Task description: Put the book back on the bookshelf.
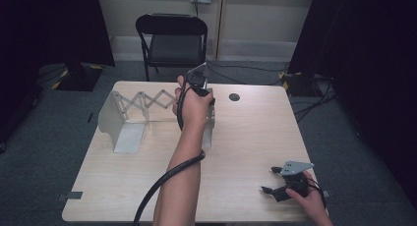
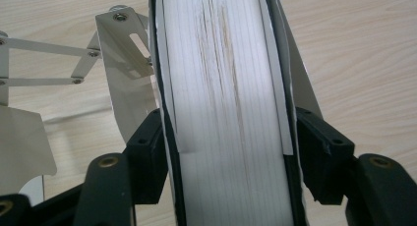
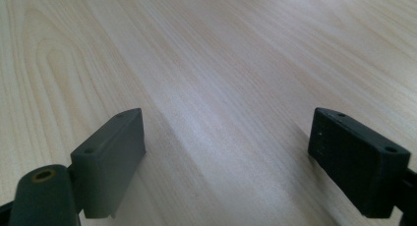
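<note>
A thick book (image 2: 221, 88) stands upright, its pale page edge facing me and its dark covers on either side. It sits between the jaws of my left gripper (image 2: 228, 152), whose pads (image 2: 147, 157) lie close along the covers without clearly pressing them. A hand holds the left gripper (image 1: 199, 83) over the right end of a metal scissor-type book rack (image 1: 118, 120). The rack's plate and lattice (image 2: 120, 49) show left of the book. My right gripper (image 1: 270, 180) rests low at the table's front right. Its jaws (image 3: 226, 157) stand wide apart over bare wood.
The light wooden table (image 1: 255, 132) has a round cable hole (image 1: 234, 97) at the back. A black folding chair (image 1: 172, 39) stands behind the table. Cables lie on the grey floor at the right (image 1: 314, 100), and dark curtains hang on both sides.
</note>
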`<action>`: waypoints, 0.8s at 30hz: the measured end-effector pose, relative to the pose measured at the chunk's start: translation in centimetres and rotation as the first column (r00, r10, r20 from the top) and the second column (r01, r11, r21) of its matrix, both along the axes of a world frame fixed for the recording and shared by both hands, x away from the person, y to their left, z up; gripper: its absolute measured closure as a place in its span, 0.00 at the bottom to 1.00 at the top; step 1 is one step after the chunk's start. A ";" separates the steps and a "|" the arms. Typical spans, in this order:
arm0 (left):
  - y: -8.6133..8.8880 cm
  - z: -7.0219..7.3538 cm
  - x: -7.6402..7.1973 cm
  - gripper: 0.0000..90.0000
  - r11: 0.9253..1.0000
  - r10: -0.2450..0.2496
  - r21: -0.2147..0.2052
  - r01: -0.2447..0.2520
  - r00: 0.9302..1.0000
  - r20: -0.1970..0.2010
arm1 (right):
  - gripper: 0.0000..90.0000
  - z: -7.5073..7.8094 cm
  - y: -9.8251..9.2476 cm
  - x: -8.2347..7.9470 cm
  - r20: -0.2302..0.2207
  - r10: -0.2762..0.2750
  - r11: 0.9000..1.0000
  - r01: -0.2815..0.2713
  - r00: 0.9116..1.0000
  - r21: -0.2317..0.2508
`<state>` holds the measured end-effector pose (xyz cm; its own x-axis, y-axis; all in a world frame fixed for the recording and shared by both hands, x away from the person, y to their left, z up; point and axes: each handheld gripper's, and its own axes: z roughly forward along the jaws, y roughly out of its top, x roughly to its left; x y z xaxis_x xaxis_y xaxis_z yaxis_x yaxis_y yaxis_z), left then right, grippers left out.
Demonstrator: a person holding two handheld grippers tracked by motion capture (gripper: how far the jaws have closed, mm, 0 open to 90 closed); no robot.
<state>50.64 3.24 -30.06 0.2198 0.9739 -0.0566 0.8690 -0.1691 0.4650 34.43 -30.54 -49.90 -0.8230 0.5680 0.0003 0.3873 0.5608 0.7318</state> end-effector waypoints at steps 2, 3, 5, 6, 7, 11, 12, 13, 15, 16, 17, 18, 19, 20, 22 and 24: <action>0.0 0.0 -0.1 0.40 1.000 -0.001 0.000 0.001 1.000 0.004 | 0.15 0.0 0.0 0.0 0.000 0.000 1.000 0.000 1.000 0.000; -0.1 0.0 -0.1 0.39 1.000 -0.004 0.000 0.004 1.000 0.005 | 0.15 0.0 0.0 0.0 0.001 0.001 1.000 -0.001 1.000 0.000; 0.0 -0.1 -0.3 0.38 1.000 -0.005 -0.008 0.005 1.000 0.004 | 0.15 0.0 0.0 0.0 0.001 0.001 1.000 -0.001 1.000 0.000; 0.0 -0.1 -0.3 0.37 1.000 -0.009 -0.011 0.009 1.000 0.005 | 0.15 0.0 0.0 0.0 -0.001 0.000 1.000 0.000 1.000 0.000; 0.0 -0.1 -0.3 0.37 1.000 -0.015 -0.007 0.015 1.000 0.000 | 0.15 0.0 0.0 0.0 -0.001 -0.001 1.000 0.001 1.000 0.000; 0.2 -0.2 -0.5 0.36 1.000 -0.015 -0.026 0.015 1.000 0.005 | 0.15 0.0 0.0 0.0 -0.001 -0.001 1.000 0.001 1.000 0.000; 0.3 -0.2 -0.5 0.36 0.999 -0.014 -0.033 0.014 1.000 0.004 | 0.15 0.0 0.0 0.0 -0.001 -0.001 1.000 0.001 1.000 0.000; 0.3 -0.2 -0.6 0.36 0.999 -0.013 -0.034 0.013 1.000 0.003 | 0.15 0.0 0.0 0.0 -0.001 0.000 1.000 0.000 1.000 0.000; 0.4 -0.2 -0.7 0.36 0.999 -0.022 -0.035 0.022 1.000 0.005 | 0.15 0.0 0.0 0.0 -0.001 -0.001 1.000 0.001 1.000 0.000; 0.4 -0.1 -0.7 0.36 0.999 -0.020 -0.031 0.020 1.000 0.004 | 0.15 0.0 0.0 0.0 -0.001 0.000 1.000 0.000 1.000 0.000; 0.4 -0.1 -0.8 0.36 0.999 -0.022 -0.028 0.022 1.000 0.000 | 0.15 0.0 0.0 0.0 -0.001 -0.001 1.000 0.001 1.000 0.000; 0.4 -0.2 -0.8 0.36 0.999 -0.027 -0.032 0.027 1.000 0.002 | 0.15 0.0 0.0 0.0 -0.001 -0.001 1.000 0.001 1.000 0.000; 0.4 -0.2 -0.8 0.35 0.999 -0.026 -0.034 0.026 1.000 0.003 | 0.15 0.0 0.0 0.0 -0.001 -0.001 1.000 0.001 1.000 0.000; 0.5 -0.2 -0.9 0.35 0.999 -0.028 -0.034 0.028 1.000 0.003 | 0.15 0.0 0.0 0.0 -0.001 -0.001 1.000 0.001 1.000 0.000; 0.4 -0.3 -0.9 0.33 0.999 -0.027 -0.038 0.027 1.000 0.007 | 0.15 0.0 0.0 0.0 -0.001 0.000 1.000 0.000 1.000 0.000; 0.4 -0.3 -1.0 0.33 0.999 -0.027 -0.035 0.028 1.000 0.005 | 0.15 0.0 0.0 0.0 -0.002 -0.001 1.000 0.001 1.000 0.000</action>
